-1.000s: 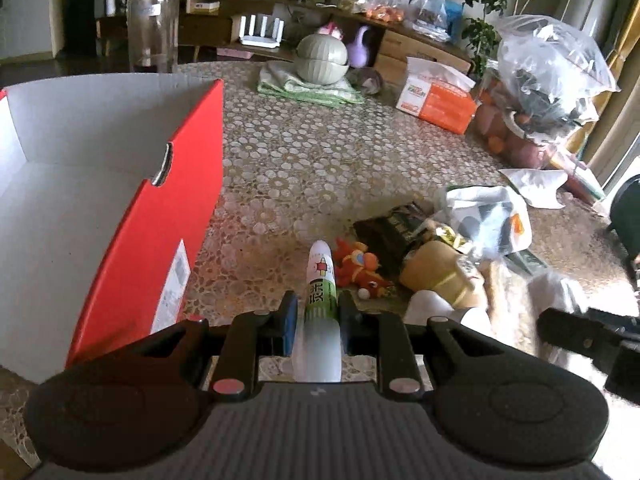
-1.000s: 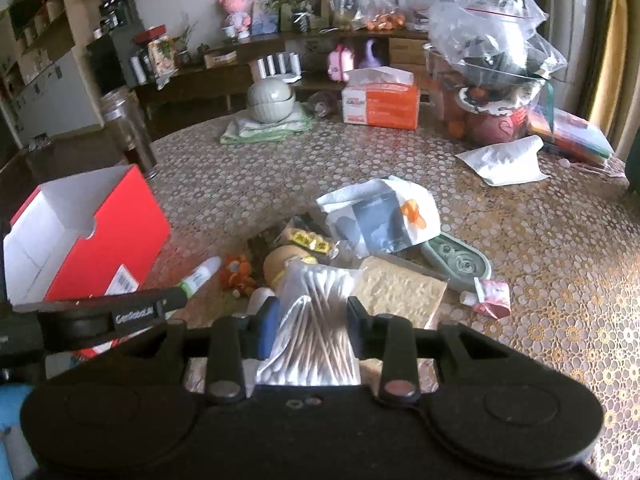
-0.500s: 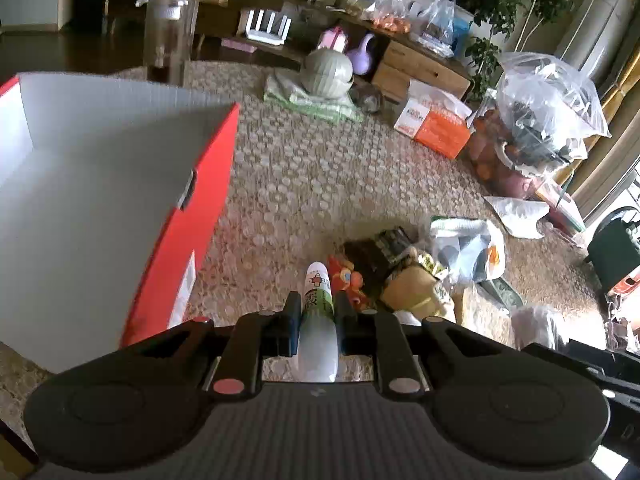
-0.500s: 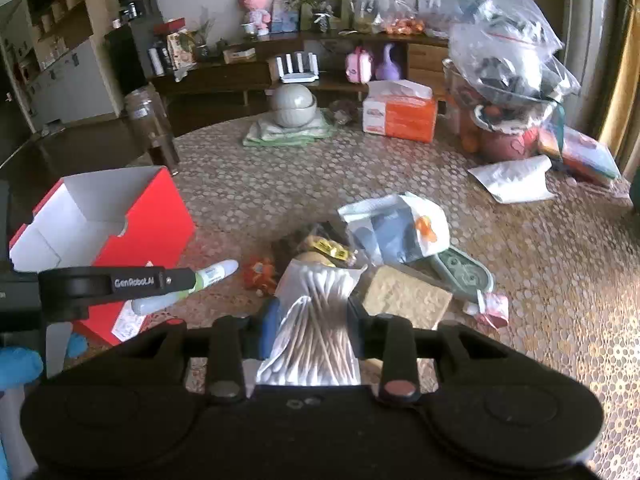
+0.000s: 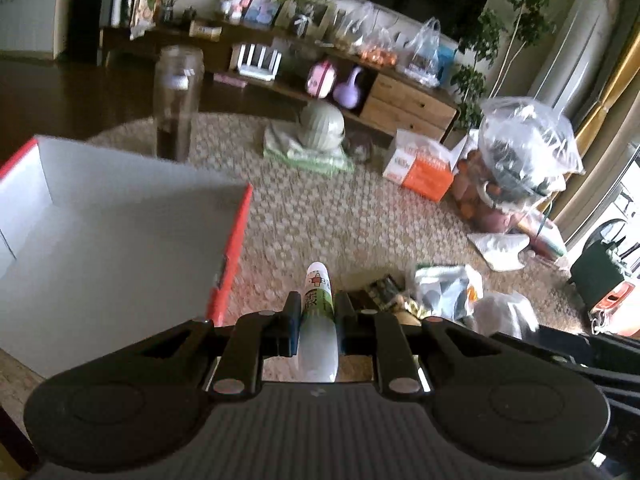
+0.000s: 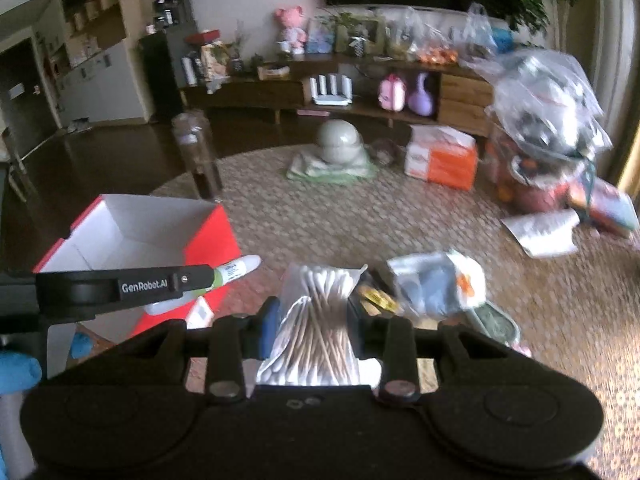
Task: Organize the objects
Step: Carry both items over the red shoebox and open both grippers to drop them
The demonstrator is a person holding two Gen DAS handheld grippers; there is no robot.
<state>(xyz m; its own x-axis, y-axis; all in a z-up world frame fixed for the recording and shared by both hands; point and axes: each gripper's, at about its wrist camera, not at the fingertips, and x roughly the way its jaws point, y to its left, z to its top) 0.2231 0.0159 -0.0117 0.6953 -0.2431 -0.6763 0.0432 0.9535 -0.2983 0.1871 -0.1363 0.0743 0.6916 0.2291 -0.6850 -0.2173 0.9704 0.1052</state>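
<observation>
Left gripper (image 5: 316, 314), left wrist view: jaws clamped on the white tube (image 5: 318, 312), which you have raised clear of the table, beside the red box (image 5: 230, 256).

Right wrist view: right gripper (image 6: 314, 320) clamps the cotton-swab bag (image 6: 316, 320), also lifted. Both await boxing.
</observation>
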